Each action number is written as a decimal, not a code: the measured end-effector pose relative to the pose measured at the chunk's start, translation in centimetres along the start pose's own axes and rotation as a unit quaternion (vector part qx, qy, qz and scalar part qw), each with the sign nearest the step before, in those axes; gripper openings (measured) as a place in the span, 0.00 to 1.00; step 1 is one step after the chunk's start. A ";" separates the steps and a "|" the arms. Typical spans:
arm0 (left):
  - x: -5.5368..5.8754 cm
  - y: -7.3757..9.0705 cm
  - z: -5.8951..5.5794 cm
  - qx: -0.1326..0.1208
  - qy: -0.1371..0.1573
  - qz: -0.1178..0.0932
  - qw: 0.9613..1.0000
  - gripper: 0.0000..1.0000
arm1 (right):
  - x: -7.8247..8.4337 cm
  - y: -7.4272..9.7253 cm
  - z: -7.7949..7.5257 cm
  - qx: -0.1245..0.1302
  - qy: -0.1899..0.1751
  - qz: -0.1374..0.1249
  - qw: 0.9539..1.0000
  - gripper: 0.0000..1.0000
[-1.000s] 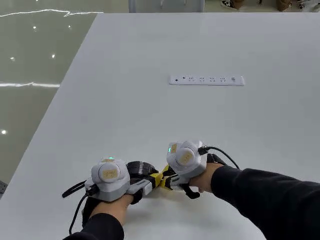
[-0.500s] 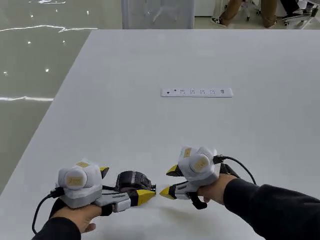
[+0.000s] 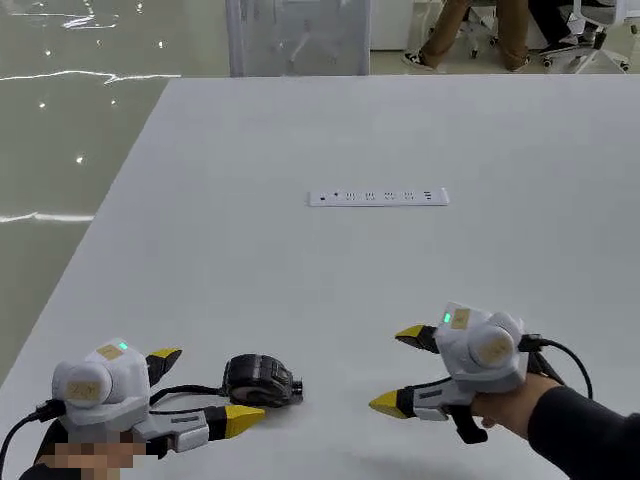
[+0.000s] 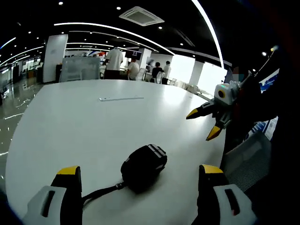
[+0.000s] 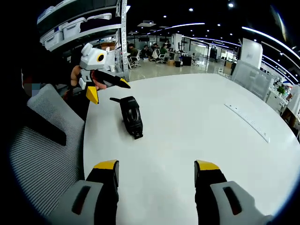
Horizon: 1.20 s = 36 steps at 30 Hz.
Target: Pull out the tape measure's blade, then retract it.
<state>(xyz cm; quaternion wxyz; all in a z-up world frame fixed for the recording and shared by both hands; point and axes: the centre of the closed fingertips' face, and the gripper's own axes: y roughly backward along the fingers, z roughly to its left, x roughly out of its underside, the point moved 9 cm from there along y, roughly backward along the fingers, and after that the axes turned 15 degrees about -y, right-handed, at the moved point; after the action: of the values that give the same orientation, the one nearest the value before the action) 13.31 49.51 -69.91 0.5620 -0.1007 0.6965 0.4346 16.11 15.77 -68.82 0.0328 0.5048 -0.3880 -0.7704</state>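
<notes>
The black tape measure lies on the white table near its front edge, with no blade showing and a black wrist strap trailing to the left. My left gripper is open just left of it, jaws on either side of the strap and not touching the case. In the left gripper view the tape measure sits a little ahead of the spread jaws. My right gripper hangs open and empty well to the right of it. From the right gripper view the tape measure lies far ahead on the table.
A white power strip lies mid-table, farther back. The table's left edge drops to a glossy floor. A grey mesh chair stands at the near edge. People's legs and office chairs show beyond the far edge.
Both grippers were together at the tape measure a second ago. They have drawn apart, left one leftward and right one rightward, and the tape measure now lies free on the table.
</notes>
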 end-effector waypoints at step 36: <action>3.3 6.4 0.5 -0.012 -0.059 0.021 0.998 1.00 | 11.7 13.4 -2.8 0.132 -0.076 -0.008 0.988 1.00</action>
<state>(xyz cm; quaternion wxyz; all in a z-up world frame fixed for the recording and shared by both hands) 8.45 54.92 -69.62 0.5916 -0.0674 0.6588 0.4598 8.05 -0.31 -69.73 -0.0696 0.4473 -0.4838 -0.7490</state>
